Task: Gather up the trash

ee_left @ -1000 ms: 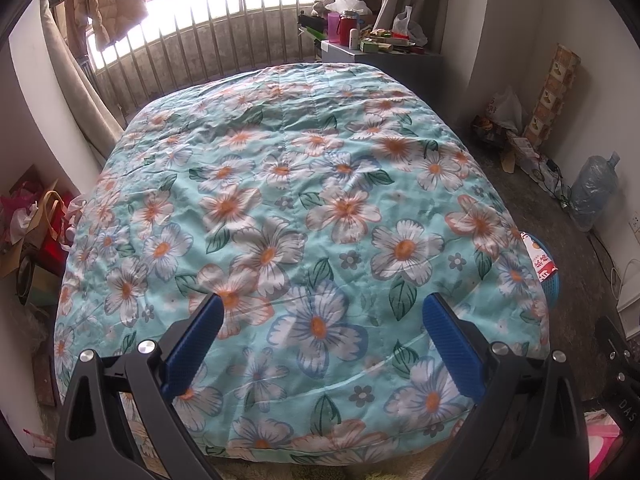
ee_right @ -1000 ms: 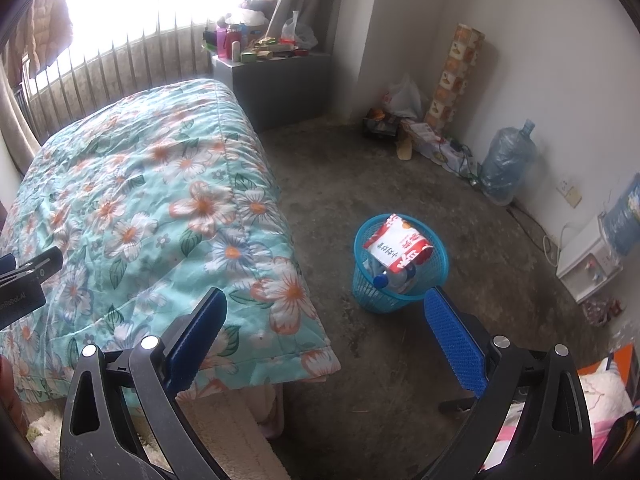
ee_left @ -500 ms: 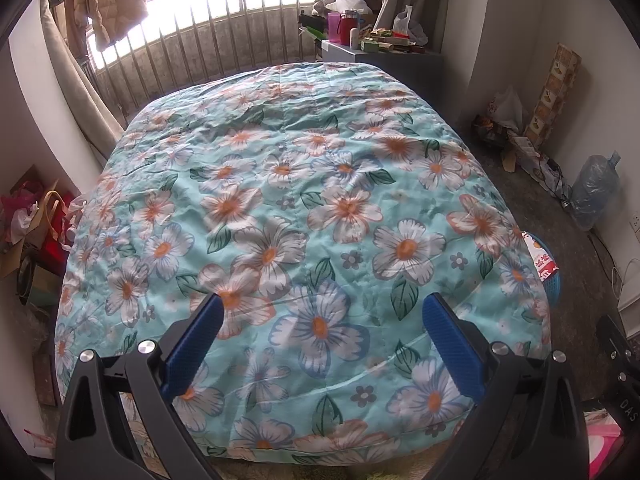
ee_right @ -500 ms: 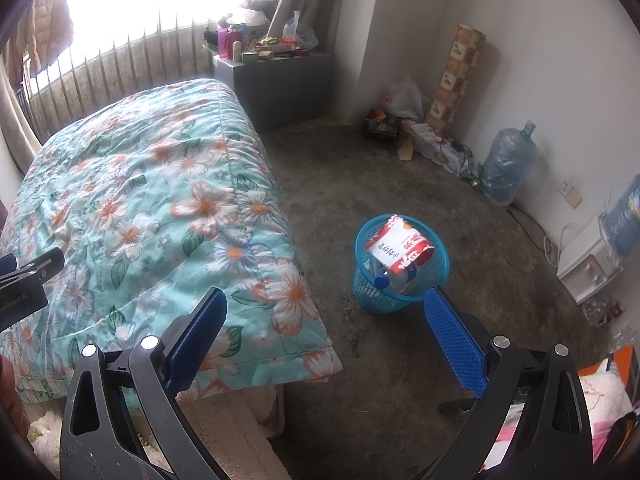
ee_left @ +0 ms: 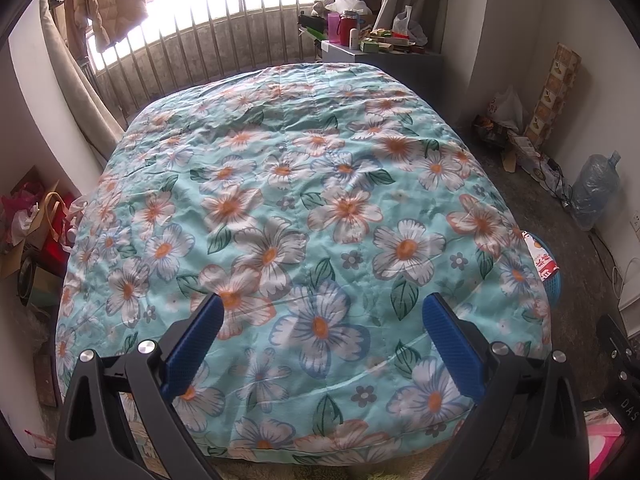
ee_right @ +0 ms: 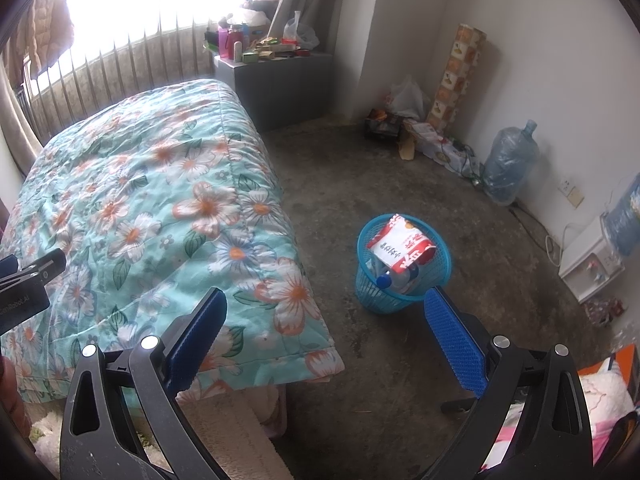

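A blue mesh trash basket (ee_right: 368, 288) stands on the concrete floor right of the bed. Inside it lie a red and white snack bag (ee_right: 402, 248) and a plastic bottle (ee_right: 390, 280). My right gripper (ee_right: 324, 304) is open and empty, held above the bed corner and the floor, with the basket just past its right finger. My left gripper (ee_left: 320, 308) is open and empty over the foot of the floral quilt (ee_left: 288, 208). In the left wrist view only the basket's edge (ee_left: 554, 284) and the snack bag (ee_left: 542, 260) peek out beyond the quilt.
A grey cabinet (ee_right: 280, 80) crowded with bottles and boxes stands by the barred window. Bags, boxes and a large water jug (ee_right: 506, 164) line the right wall. A white appliance (ee_right: 590, 264) sits at far right. Bags pile up left of the bed (ee_left: 32, 224).
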